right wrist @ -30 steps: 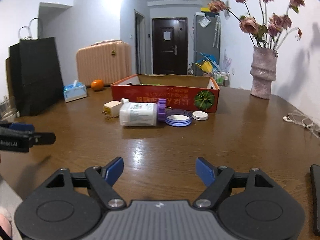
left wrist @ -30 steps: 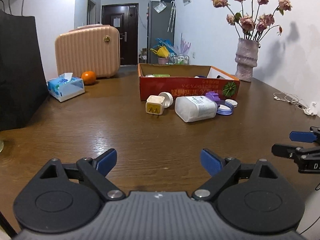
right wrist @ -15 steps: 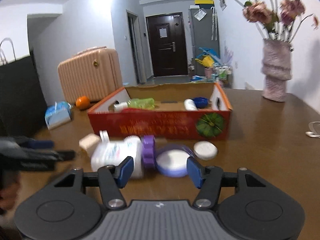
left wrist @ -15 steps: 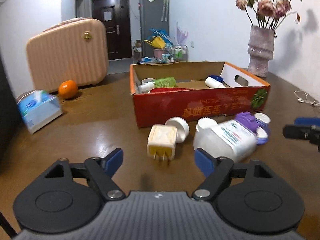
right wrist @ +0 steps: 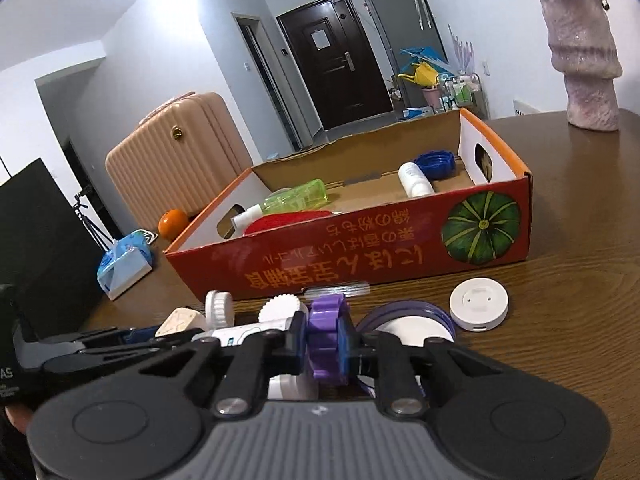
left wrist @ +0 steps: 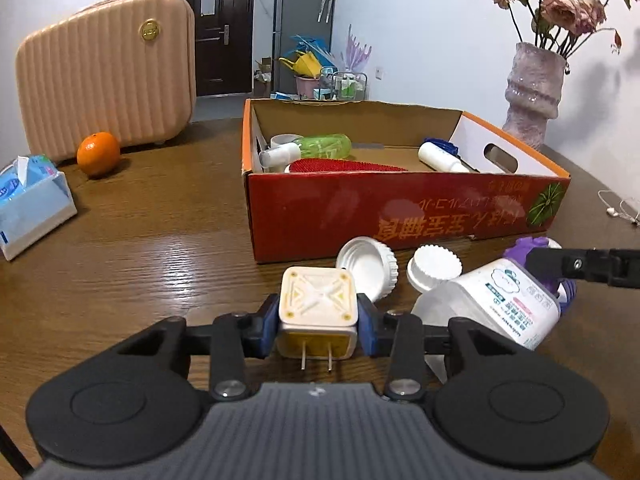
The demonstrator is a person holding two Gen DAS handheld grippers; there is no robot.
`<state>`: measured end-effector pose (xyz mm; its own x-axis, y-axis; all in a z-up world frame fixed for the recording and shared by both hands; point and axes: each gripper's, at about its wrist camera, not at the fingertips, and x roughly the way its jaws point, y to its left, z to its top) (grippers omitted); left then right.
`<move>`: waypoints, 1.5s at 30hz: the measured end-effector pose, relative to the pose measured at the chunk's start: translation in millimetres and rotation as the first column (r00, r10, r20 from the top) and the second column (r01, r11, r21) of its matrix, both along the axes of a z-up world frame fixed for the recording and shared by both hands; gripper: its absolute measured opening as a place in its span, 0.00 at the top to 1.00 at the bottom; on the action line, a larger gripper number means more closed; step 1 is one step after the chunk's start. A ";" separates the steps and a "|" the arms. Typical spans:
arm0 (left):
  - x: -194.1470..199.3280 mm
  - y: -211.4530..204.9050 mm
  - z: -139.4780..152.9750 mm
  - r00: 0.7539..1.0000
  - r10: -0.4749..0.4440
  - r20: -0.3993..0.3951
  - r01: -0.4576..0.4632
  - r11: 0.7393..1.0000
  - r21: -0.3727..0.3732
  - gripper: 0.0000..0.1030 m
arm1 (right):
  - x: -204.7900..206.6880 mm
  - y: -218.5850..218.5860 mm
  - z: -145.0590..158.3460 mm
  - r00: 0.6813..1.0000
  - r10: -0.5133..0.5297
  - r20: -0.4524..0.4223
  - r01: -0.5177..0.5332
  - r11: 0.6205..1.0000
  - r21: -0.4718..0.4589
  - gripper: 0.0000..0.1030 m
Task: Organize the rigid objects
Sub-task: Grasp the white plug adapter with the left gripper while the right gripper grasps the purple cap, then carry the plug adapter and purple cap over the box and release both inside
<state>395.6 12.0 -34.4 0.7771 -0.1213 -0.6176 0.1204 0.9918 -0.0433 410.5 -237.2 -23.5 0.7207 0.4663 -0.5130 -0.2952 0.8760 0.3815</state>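
Observation:
My left gripper (left wrist: 318, 330) is shut on a cream plug adapter (left wrist: 318, 304), prongs facing me, on the wooden table. My right gripper (right wrist: 326, 346) is shut on the purple cap (right wrist: 327, 340) of a white bottle (left wrist: 490, 308) lying on its side. Two white caps (left wrist: 370, 260) (left wrist: 434, 266) lie just past the adapter. A purple-rimmed lid (right wrist: 412, 322) and a white round disc (right wrist: 479, 304) lie right of the bottle. The red cardboard box (left wrist: 400, 208) behind holds a green bottle (left wrist: 320, 146), a red item, a white bottle (left wrist: 440, 158) and a blue cap (right wrist: 434, 164).
A pink suitcase (left wrist: 108, 72), an orange (left wrist: 98, 154) and a tissue pack (left wrist: 30, 200) stand at the left. A black bag (right wrist: 40, 240) is at the far left. A vase (left wrist: 534, 92) with flowers stands at the back right, earphones (left wrist: 620, 206) beside it.
Both grippers moved forward to the objects and closed: the left on the plug adapter, the right on the bottle's purple cap. Both were open before.

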 end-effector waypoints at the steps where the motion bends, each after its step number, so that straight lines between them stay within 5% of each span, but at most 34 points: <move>1: -1.4 -0.5 0.6 1.000 0.001 -0.004 -0.001 1.000 0.003 0.62 | -3.5 0.5 3.2 1.000 -0.001 0.013 0.001 1.000 0.002 0.86; 6: -23.0 -2.1 3.4 0.998 0.053 -0.021 -0.053 0.999 0.006 0.62 | -46.9 14.3 34.6 0.980 0.061 0.189 -0.023 0.979 -0.200 0.86; 8: -43.7 -4.1 7.1 0.997 0.077 -0.012 -0.077 0.997 0.003 0.62 | -76.5 25.0 39.1 0.959 0.149 0.241 -0.056 0.932 -0.357 0.86; 11: -79.5 -7.5 13.4 0.997 0.072 -0.008 -0.073 0.997 -0.041 0.62 | -119.4 45.2 20.7 0.942 0.248 0.228 -0.070 0.807 -0.586 0.86; 14: -111.9 -17.4 15.9 0.998 0.060 -0.023 -0.062 0.996 -0.060 0.62 | -149.1 50.9 1.9 0.942 0.286 0.178 -0.114 0.768 -0.630 0.86; 19: -151.6 -37.4 17.3 0.999 0.037 -0.010 -0.037 0.999 -0.013 0.62 | -188.3 49.9 -6.8 0.930 0.325 0.170 -0.161 0.779 -0.606 0.85; 26: -180.8 -53.2 9.4 0.999 0.024 -0.033 -0.024 1.000 -0.005 0.62 | -213.3 33.4 -3.3 0.937 0.306 0.169 -0.190 0.852 -0.487 0.78; 30: -189.4 -57.1 8.6 0.999 0.014 -0.038 -0.014 1.000 0.002 0.61 | -219.6 25.3 1.8 0.947 0.254 0.198 -0.144 0.884 -0.445 0.56; 40: -190.4 -61.9 10.7 1.000 -0.016 -0.003 0.016 1.000 0.025 0.53 | -195.5 22.3 -8.1 0.968 0.202 0.148 -0.126 0.903 -0.411 0.53; 45: -180.8 -59.7 3.5 0.999 -0.025 -0.026 0.026 0.999 0.027 0.62 | -177.0 21.9 -12.4 0.977 0.180 0.117 -0.121 0.910 -0.396 0.49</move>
